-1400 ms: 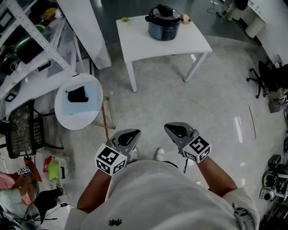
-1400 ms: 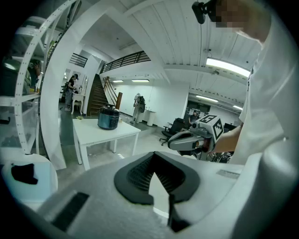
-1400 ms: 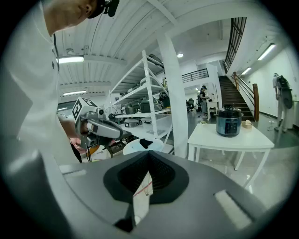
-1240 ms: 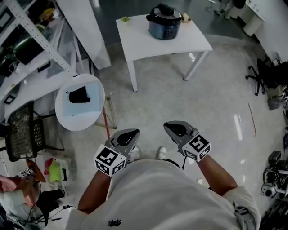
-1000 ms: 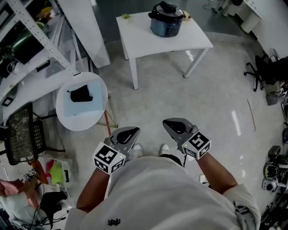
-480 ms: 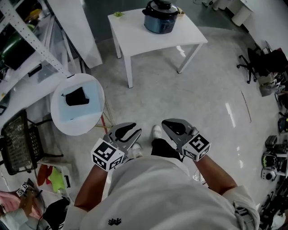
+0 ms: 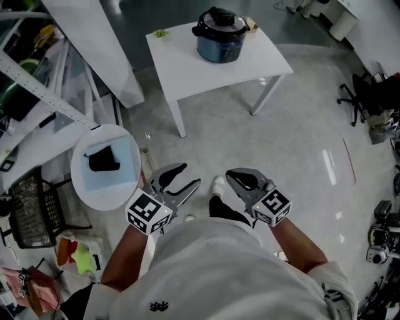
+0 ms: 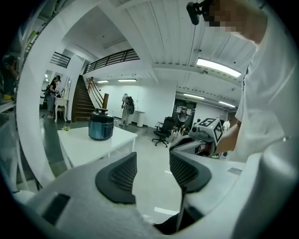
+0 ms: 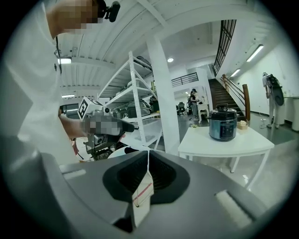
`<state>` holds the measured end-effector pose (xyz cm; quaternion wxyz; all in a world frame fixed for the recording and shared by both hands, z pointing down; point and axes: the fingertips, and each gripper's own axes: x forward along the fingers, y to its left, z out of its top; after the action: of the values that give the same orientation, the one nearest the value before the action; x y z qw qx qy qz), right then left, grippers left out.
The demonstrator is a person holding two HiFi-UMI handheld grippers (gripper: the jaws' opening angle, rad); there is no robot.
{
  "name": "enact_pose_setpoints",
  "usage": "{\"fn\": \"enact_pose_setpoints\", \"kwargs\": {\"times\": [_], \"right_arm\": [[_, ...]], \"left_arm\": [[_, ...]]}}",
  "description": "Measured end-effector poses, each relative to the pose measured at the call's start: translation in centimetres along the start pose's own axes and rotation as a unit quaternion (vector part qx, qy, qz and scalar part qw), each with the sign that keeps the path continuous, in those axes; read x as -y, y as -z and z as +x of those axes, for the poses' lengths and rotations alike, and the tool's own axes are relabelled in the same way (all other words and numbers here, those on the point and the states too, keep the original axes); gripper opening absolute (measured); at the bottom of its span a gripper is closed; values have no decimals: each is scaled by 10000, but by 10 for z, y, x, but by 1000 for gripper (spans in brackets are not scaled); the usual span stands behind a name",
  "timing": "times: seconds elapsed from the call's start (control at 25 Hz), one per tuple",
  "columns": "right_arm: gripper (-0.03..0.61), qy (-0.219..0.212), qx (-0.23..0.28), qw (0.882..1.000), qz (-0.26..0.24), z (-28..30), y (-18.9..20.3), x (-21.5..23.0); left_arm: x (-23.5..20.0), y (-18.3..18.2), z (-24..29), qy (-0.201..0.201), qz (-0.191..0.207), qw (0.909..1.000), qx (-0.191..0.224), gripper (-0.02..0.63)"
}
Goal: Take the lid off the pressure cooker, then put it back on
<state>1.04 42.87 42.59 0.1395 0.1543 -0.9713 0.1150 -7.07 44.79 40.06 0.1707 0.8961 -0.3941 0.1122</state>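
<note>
Since a second ago the table (image 7: 187,72) has drawn nearer in the head view as the person walks toward it. The left gripper (image 7: 185,177) has just been opening its jaws, with nothing between them. The right gripper (image 7: 232,177) has its jaws together. Both are carried low against the body, probably just for the walk, the left likely readying for the lid (image 7: 220,17). The cooker (image 7: 219,37) stands lidded at the table's far side, well apart from both. Only the right gripper view shows a paper tag (image 9: 140,196) hanging at its closed jaws.

Open floor (image 7: 281,144) lies ahead to the white table (image 7: 181,65); round table (image 7: 106,201) crowds the left.
</note>
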Motion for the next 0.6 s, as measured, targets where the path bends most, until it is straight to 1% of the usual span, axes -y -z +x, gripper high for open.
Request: {"fn": "enact_pose_setpoints", "kwargs": {"times": [0.16,0.32,0.48,0.6], "right_arm": [[21,-72,24,10000,-24,0,-20,66],[20,-108,35,9999,-40,-3,-34,122],[18,-160,-38,9999,-9,-6,-32,166],[16,-119,-81,9999,17,-7,-28,193]], "left_arm": [[-28,-46,53,33,136,9999,43,256],[-64,-84,98,-90,156,9998,115,259],[-96,-109,137,-198,341,9991,129,273],[-117,-125,161,-194,463,9987,63,290]]}}
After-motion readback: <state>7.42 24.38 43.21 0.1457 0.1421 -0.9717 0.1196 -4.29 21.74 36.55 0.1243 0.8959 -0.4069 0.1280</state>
